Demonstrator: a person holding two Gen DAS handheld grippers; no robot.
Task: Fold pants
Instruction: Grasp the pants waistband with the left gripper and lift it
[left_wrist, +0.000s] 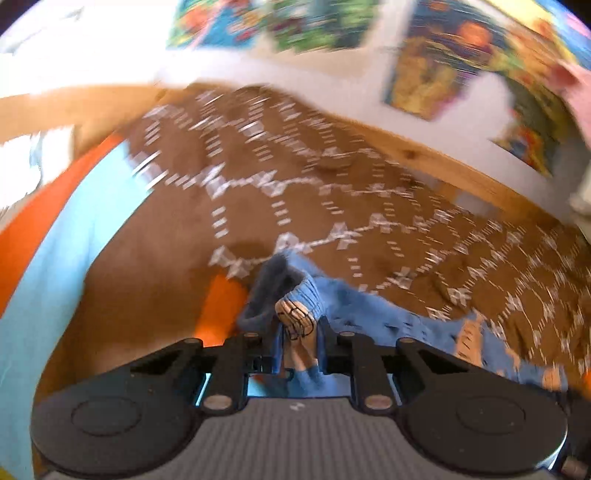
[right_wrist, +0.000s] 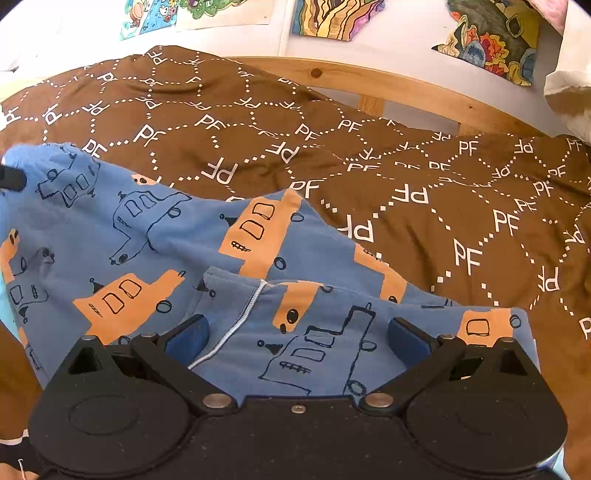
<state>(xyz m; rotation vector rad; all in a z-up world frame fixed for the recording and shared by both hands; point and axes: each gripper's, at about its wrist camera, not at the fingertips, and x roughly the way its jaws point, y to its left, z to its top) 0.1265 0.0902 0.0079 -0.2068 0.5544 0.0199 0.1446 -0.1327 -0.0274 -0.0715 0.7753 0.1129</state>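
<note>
Pinching a bunched cuff of the pants (left_wrist: 295, 314), my left hand-held gripper (left_wrist: 298, 343) has its jaws drawn narrow on the blue ribbed fabric, with the rest of the cloth trailing off to the right. That view is smeared by blur, so beyond the cuff I can only make out an orange and light-blue cloth (left_wrist: 55, 258) on the left.

My right hand-held gripper (right_wrist: 297, 332) stands wide, its blue pads (right_wrist: 408, 338) spread apart over a folded part of the pants (right_wrist: 147, 240); I cannot tell whether they touch the cloth. This sharper view shows what the other cannot: blue fabric printed with orange and outlined vehicles, and a white-stitched seam (right_wrist: 236, 325) between the pads.

The pants lie on a bed, spread across a brown duvet (right_wrist: 443, 206) covered in dotted hexagons and the letters "PF". Farther off run the wooden bed frame (right_wrist: 388, 85) and a white wall hung with colourful drawings (right_wrist: 491, 40).
</note>
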